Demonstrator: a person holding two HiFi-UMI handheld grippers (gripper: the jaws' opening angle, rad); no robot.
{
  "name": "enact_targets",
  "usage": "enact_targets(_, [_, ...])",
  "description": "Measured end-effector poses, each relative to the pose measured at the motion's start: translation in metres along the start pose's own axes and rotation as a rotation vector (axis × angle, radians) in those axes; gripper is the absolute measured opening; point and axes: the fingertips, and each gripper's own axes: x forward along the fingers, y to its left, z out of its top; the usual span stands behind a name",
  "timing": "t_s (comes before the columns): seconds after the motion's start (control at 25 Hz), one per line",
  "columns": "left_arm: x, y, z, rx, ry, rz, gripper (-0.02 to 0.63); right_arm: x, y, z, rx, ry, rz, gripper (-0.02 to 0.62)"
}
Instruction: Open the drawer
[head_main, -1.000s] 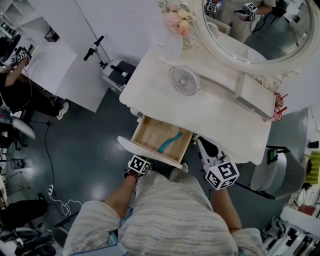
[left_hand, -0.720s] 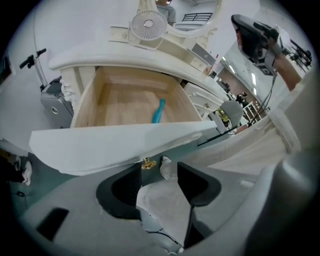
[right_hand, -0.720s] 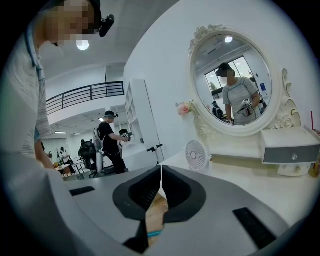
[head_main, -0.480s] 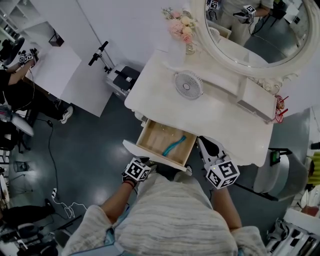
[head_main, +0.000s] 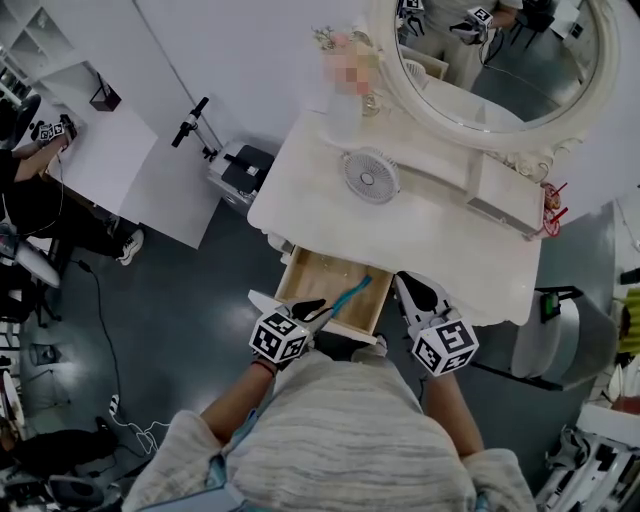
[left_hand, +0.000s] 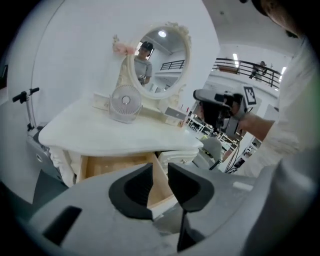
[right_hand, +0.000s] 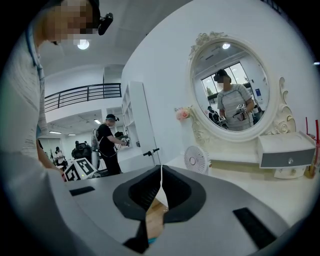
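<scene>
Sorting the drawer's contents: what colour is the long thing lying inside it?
The long thing is teal; the head view shows it best.

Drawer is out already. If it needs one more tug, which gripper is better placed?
Probably left. The left gripper hangs over the front edge of the drawer, jaws apart though they have just been closing, with nothing between them. The right gripper sits off the drawer's right side, jaws shut.

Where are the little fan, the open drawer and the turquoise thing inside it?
small fan (head_main: 366, 177), head view, centre of its round grille.
drawer (head_main: 318, 280), head view, bare wooden bottom.
turquoise item (head_main: 352, 291), head view, its middle.
</scene>
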Motion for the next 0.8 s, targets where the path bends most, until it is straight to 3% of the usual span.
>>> enact_targets(0.12, [-0.011,-0.012,0.037,0.049,-0.102,-0.043,0.046,-0.005,0.002,0.002,0.006,-0.012,-0.029,0.011])
enact_targets(0.24, [-0.024,-0.026,0.065,0.092,-0.183,-0.087,0.022,-0.009,0.008,0.004,0.007,-0.022,-0.051,0.011])
enact_targets(0.8, [-0.093,-0.043,0.140,0.208,-0.496,-0.195,0.014,-0.018,0.044,0.016,-0.014,-0.072,-0.108,0.009])
